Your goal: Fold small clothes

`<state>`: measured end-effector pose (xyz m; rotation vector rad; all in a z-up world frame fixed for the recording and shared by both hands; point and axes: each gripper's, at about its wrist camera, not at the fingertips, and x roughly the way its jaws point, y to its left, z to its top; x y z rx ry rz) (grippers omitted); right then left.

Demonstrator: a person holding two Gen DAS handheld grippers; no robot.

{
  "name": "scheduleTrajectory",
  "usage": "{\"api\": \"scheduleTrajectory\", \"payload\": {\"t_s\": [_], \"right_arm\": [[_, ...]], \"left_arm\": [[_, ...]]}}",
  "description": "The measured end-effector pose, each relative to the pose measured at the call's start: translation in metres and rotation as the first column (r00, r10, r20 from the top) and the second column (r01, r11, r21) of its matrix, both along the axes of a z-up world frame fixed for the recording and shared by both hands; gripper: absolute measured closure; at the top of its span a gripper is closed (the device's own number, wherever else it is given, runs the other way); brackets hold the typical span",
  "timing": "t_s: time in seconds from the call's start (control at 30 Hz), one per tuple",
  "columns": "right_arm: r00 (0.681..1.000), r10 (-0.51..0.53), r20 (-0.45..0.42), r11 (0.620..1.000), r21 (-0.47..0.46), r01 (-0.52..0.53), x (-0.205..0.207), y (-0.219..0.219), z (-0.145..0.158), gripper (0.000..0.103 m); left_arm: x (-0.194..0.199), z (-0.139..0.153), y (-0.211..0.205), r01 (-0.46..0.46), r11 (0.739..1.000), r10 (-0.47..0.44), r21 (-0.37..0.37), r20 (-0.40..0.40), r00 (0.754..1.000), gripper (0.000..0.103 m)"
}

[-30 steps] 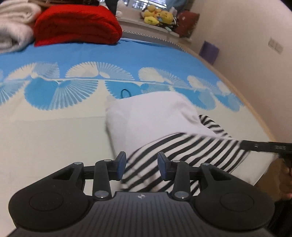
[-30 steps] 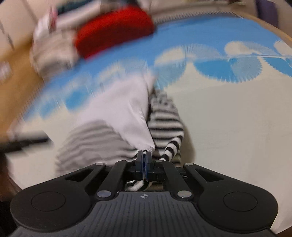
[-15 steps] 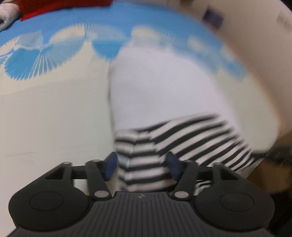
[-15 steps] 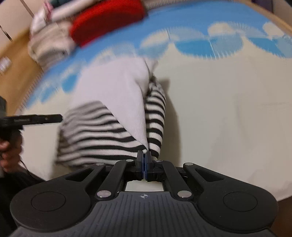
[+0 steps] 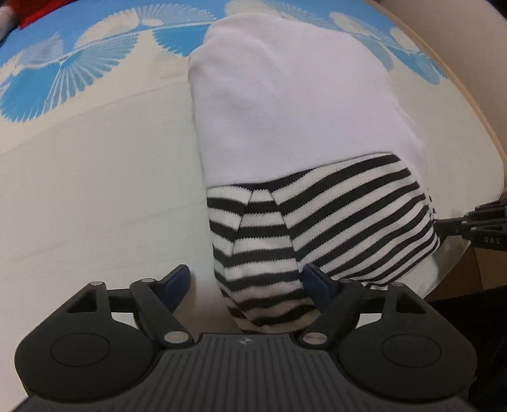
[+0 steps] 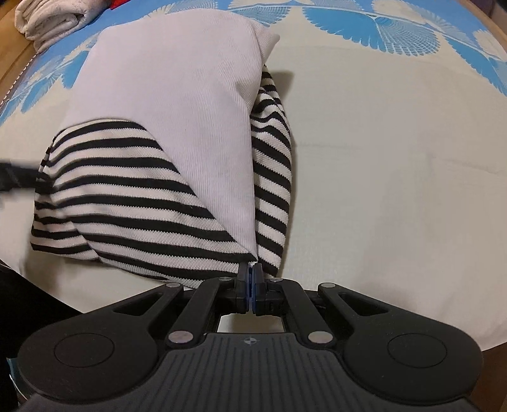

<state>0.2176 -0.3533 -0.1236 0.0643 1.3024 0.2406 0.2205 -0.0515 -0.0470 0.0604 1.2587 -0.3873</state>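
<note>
Grippers nearest: left gripper (image 5: 247, 283) jaws just been opening, now spread wide, striped sleeve (image 5: 259, 253) lying loose between them, pads off it; right gripper (image 6: 250, 275) clenched on near corner of white-and-striped garment (image 6: 164, 95). Garment lies part-folded on cream and blue bedsheet (image 6: 396, 158); rolled white blanket (image 6: 54, 19) far left
</note>
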Motion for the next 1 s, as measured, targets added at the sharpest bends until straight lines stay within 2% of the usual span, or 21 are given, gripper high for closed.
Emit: {"api": "scheduleTrajectory", "payload": {"t_s": [0.07, 0.1, 0.17, 0.2, 0.23, 0.27, 0.3, 0.33, 0.37, 0.43, 0.53, 0.6, 0.7, 0.73, 0.8, 0.87, 0.9, 0.93, 1.0], "right_arm": [[1.0, -0.013, 0.004, 1.0, 0.01, 0.013, 0.001, -0.002, 0.003, 0.102], [0.999, -0.026, 0.019, 1.0, 0.018, 0.025, 0.002, -0.002, 0.006, 0.098], [0.993, -0.076, 0.087, 0.996, 0.061, 0.071, 0.002, -0.007, 0.021, 0.097], [0.984, -0.11, 0.139, 0.989, 0.113, 0.095, 0.002, -0.01, 0.032, 0.093], [0.974, -0.143, 0.177, 0.98, 0.164, 0.114, 0.002, -0.013, 0.04, 0.08], [0.959, -0.185, 0.215, 0.967, 0.214, 0.139, 0.003, -0.016, 0.049, 0.072], [0.934, -0.241, 0.265, 0.95, 0.261, 0.172, 0.004, -0.019, 0.058, 0.058], [0.912, -0.282, 0.297, 0.938, 0.285, 0.197, 0.006, -0.023, 0.063, 0.053], [0.891, -0.322, 0.321, 0.926, 0.304, 0.225, 0.01, -0.025, 0.066, 0.053], [0.863, -0.393, 0.318, 0.895, 0.347, 0.279, 0.021, -0.028, 0.065, 0.053], [0.844, -0.468, 0.261, 0.854, 0.381, 0.356, 0.042, -0.029, 0.054, 0.05], [0.834, -0.51, 0.213, 0.826, 0.393, 0.405, 0.057, -0.027, 0.045, 0.048], [0.8, -0.583, 0.141, 0.765, 0.426, 0.483, 0.075, -0.024, 0.029, 0.044], [0.789, -0.604, 0.117, 0.745, 0.435, 0.506, 0.082, -0.023, 0.023, 0.044], [0.783, -0.615, 0.091, 0.73, 0.442, 0.522, 0.095, -0.017, 0.014, 0.047], [0.798, -0.592, 0.112, 0.748, 0.444, 0.493, 0.105, -0.009, 0.012, 0.095], [0.805, -0.574, 0.147, 0.769, 0.436, 0.468, 0.108, -0.004, 0.015, 0.1], [0.798, -0.564, 0.213, 0.788, 0.429, 0.442, 0.108, 0.001, 0.023, 0.101], [0.757, -0.551, 0.351, 0.808, 0.452, 0.379, 0.104, 0.004, 0.041, 0.101]], "left_arm": [[0.001, 0.004, 0.004, -0.006, 1.0, 0.006, -0.02, 0.01, 1.0, 0.021], [0.001, 0.005, 0.007, -0.015, 0.999, 0.015, -0.029, 0.008, 1.0, 0.022], [0.0, 0.012, 0.014, -0.029, 0.997, 0.03, -0.072, 0.019, 0.999, 0.023], [0.0, 0.015, 0.019, -0.045, 0.994, 0.048, -0.1, 0.029, 0.998, 0.023], [0.001, 0.018, 0.024, -0.063, 0.99, 0.068, -0.127, 0.037, 0.997, 0.023], [0.002, 0.021, 0.031, -0.087, 0.984, 0.095, -0.154, 0.044, 0.994, 0.023], [0.003, 0.024, 0.037, -0.115, 0.978, 0.126, -0.172, 0.055, 0.991, 0.023], [0.005, 0.028, 0.042, -0.142, 0.973, 0.156, -0.179, 0.067, 0.985, 0.023], [0.008, 0.031, 0.048, -0.176, 0.967, 0.193, -0.184, 0.078, 0.978, 0.023], [0.017, 0.035, 0.059, -0.237, 0.951, 0.256, -0.198, 0.076, 0.964, 0.024], [0.021, 0.037, 0.073, -0.301, 0.929, 0.322, -0.216, 0.067, 0.944, 0.024], [0.023, 0.038, 0.077, -0.313, 0.924, 0.336, -0.221, 0.07, 0.939, 0.024], [0.027, 0.04, 0.079, -0.318, 0.92, 0.342, -0.227, 0.074, 0.937, 0.024], [0.027, 0.04, 0.08, -0.319, 0.92, 0.343, -0.229, 0.075, 0.936, 0.024], [0.028, 0.038, 0.082, -0.317, 0.919, 0.342, -0.233, 0.076, 0.937, 0.024], [0.032, 0.038, 0.082, -0.313, 0.921, 0.339, -0.231, 0.082, 0.937, 0.024], [0.033, 0.038, 0.083, -0.31, 0.922, 0.337, -0.231, 0.086, 0.937, 0.024], [0.034, 0.037, 0.083, -0.309, 0.922, 0.337, -0.233, 0.09, 0.937, 0.025], [0.036, 0.038, 0.084, -0.309, 0.92, 0.34, -0.242, 0.095, 0.936, 0.025]]}}
